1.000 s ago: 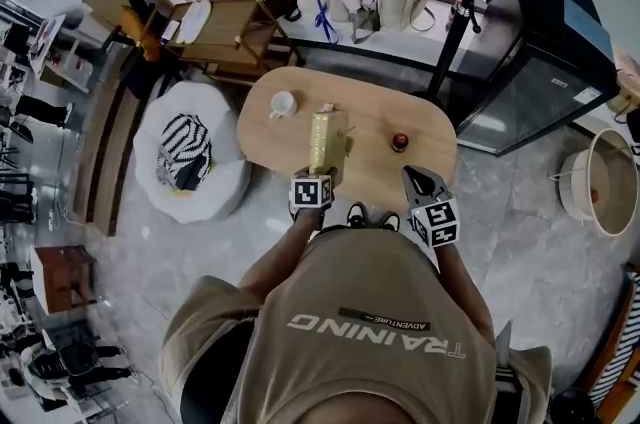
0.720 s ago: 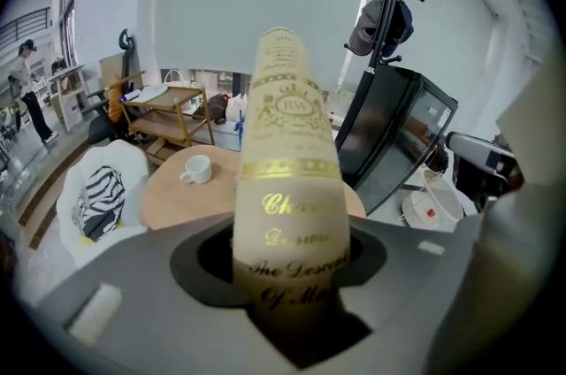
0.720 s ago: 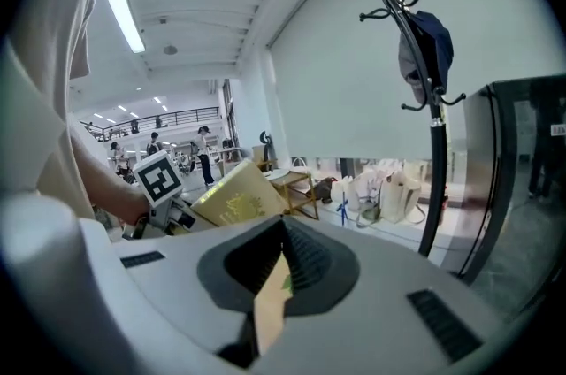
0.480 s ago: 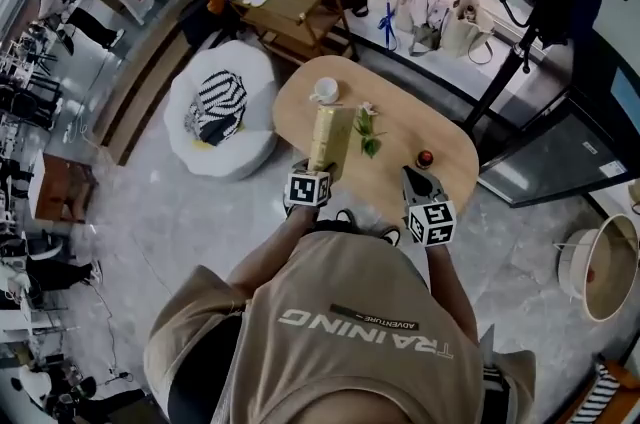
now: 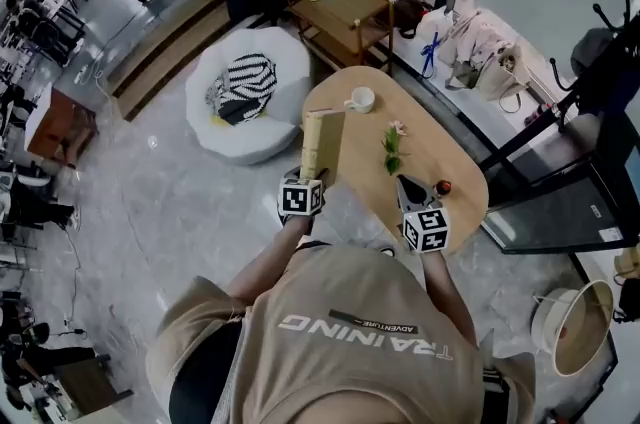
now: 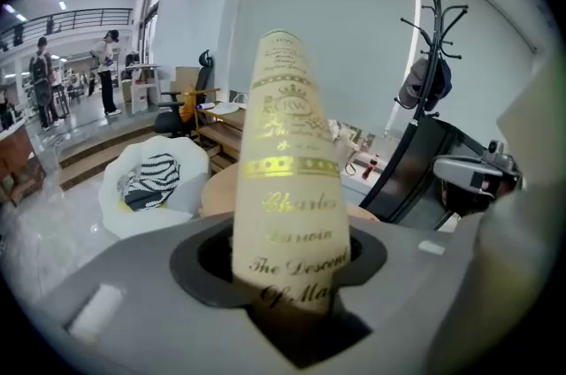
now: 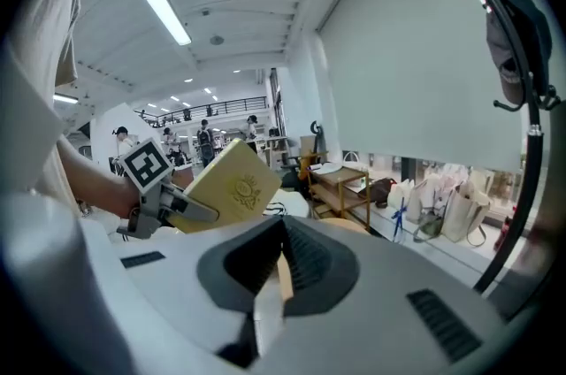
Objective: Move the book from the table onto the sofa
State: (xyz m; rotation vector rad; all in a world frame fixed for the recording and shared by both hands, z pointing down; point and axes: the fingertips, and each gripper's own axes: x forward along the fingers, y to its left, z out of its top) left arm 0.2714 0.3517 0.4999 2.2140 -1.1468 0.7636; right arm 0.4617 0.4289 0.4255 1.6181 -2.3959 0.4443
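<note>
The book [image 5: 322, 144], a pale volume with gold lettering on its spine, is off the table [image 5: 445, 137] and held in the air above the table's near left edge. The left tool [image 5: 317, 175] is clamped on its lower end, so the book stands up out of the jaws with its spine toward that tool's camera. The right tool [image 5: 408, 184] hangs over the table's near side with its jaws drawn together on nothing. A cup [image 5: 361, 99], a small plant [image 5: 392, 144] and a small red thing [image 5: 443, 186] are on the table. The sofa [image 5: 262, 130], a rounded white seat with a striped cushion [image 5: 243, 80] on it, sits on the floor just beside the table's left end.

Pickup looks done, and the carry to the sofa seems to be the step in hand. The next move calls for swinging the book left and lowering it onto a bare part of the seat near the cushion, then opening the jaws only once it rests there.
</note>
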